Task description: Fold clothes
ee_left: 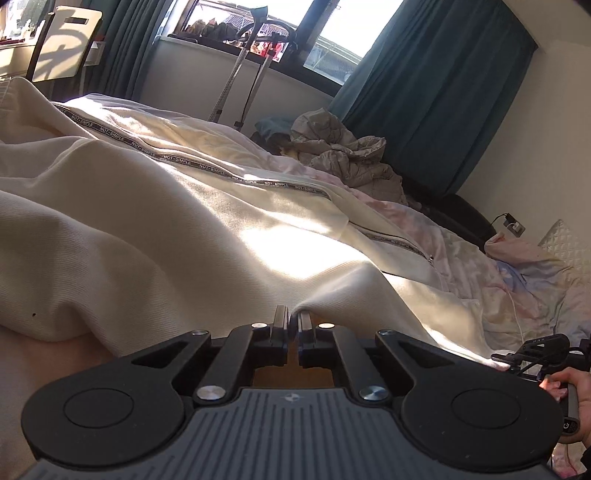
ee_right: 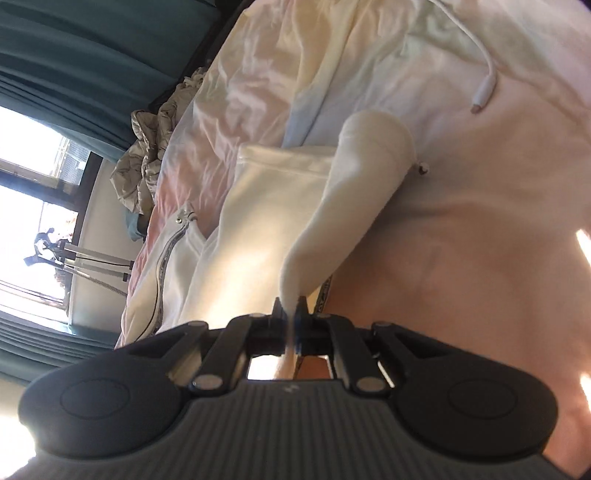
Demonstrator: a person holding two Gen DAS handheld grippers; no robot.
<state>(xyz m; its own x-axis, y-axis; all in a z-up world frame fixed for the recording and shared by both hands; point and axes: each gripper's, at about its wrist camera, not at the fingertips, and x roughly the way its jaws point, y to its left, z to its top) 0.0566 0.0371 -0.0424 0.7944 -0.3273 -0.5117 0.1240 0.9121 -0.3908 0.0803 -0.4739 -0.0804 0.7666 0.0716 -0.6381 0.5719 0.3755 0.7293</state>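
Cream-white zip-up garment (ee_left: 155, 206) of ribbed knit fabric lies spread on the bed, over a pale pink and blue patterned bedsheet (ee_left: 517, 280). No containers are in view in either camera.

Left gripper (ee_left: 294, 317): jaws clenched, nearly touching, pinching a raised fold at the garment's near edge. Right gripper (ee_right: 291, 306): jaws likewise clamped on a narrow strip of the same cream fabric, which passes between the fingers and rises away from them. In the left wrist view the right gripper's black body (ee_left: 532, 350) appears at the lower right, held by a hand (ee_left: 576, 395).

Surroundings: a crumpled beige-grey quilted item (ee_left: 343, 155) sits at the far side of the bed, near teal curtains (ee_left: 436, 92). A metal stand with a hose (ee_left: 240, 85) stands by the window (ee_left: 332, 29). A white charging cable (ee_right: 484, 85) lies loose on the bedsheet just beyond the lifted fabric; its plug end is apart from the garment. A small metal drawstring tip (ee_right: 423, 169) hangs beside the lifted fabric's rounded end. A wall socket with a plug (ee_left: 515, 227) is on the right wall.

Orientation: a black zipper tape printed "NOT-SIMPLE" (ee_left: 207, 166) marks the long axis, running from upper left to lower right in the left wrist view, diagonally away from the left gripper. In the right wrist view the lifted portion (ee_right: 351, 206) extends straight out from the jaws, ending in a rounded fold.
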